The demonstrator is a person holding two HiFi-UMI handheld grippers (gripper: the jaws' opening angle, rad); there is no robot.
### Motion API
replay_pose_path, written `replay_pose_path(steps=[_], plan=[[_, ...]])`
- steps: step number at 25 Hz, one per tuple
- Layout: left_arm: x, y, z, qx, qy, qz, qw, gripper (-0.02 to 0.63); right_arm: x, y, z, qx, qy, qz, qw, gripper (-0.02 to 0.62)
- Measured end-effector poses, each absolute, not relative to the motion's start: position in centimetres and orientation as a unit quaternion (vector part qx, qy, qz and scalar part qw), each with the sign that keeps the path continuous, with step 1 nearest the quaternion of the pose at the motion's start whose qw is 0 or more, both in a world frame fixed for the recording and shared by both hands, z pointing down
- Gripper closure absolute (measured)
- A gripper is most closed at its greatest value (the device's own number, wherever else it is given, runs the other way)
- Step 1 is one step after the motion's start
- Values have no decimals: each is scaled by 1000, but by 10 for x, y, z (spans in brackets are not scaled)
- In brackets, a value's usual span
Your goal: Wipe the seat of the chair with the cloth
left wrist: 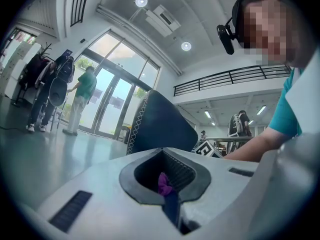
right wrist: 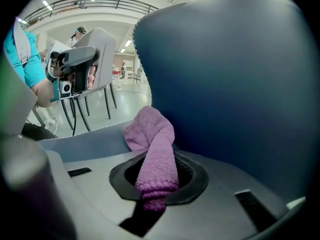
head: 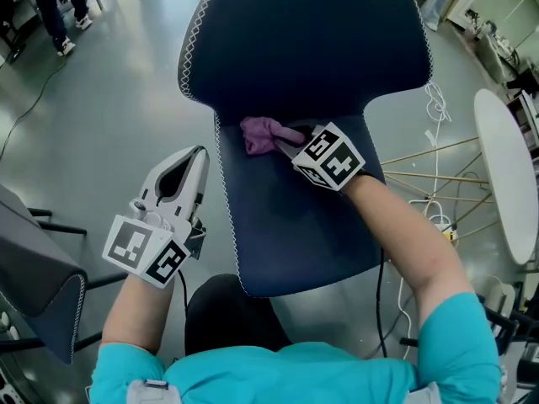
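Two claws: the right claw (head: 286, 141) works on the chair; the left claw (head: 199, 160) stands by.
Right claw state: clamped on the cloth (right wrist: 152, 144). A rolled strand runs through the jaws and the bunched bulk lies beyond the tips.
Left claw state: jaws together, nothing held. The purple seen through its jaw window is the distant cloth.
Cloth position: on the seat (head: 295, 234), at the seat's rear where the backrest (head: 312, 40) rises, nearer the seat's left edge than its right.
Direction from claw: the bunch lies ahead of the right claw's tips, toward the seat's left rear.
Long axis: roughly across the seat from right to left, in line with the jaws.
Nearer hand: the right, already on the cloth. The left claw hangs off the seat's left edge, over the floor (head: 109, 99).
Blocked side: the seat's rear, where the backrest stands right behind the cloth.
Near edge: the stitched left edge is just beside the bunch. A push further left would likely run the cloth off the seat.
Open room: the seat's front and right are bare. A pull toward the seat's front is judged the freest stroke.
Contact: the bunch appears to rest on the seat; pressure cannot be judged.
Off-seat items: a round white desk (head: 505, 175) and loose cables (head: 434, 108) lie right of the seat, well apart from it.
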State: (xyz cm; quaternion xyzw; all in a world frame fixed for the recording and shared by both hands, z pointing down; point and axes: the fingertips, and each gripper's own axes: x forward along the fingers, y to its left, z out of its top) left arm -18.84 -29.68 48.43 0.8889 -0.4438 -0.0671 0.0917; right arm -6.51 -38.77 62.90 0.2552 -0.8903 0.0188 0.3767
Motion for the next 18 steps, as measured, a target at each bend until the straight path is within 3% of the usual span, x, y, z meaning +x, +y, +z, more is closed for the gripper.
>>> replay_pose_path(steps=[18], plan=[[-186,-298,479,893,-438,-67,83,604,29,-409,632,314,-864,42,392,551]])
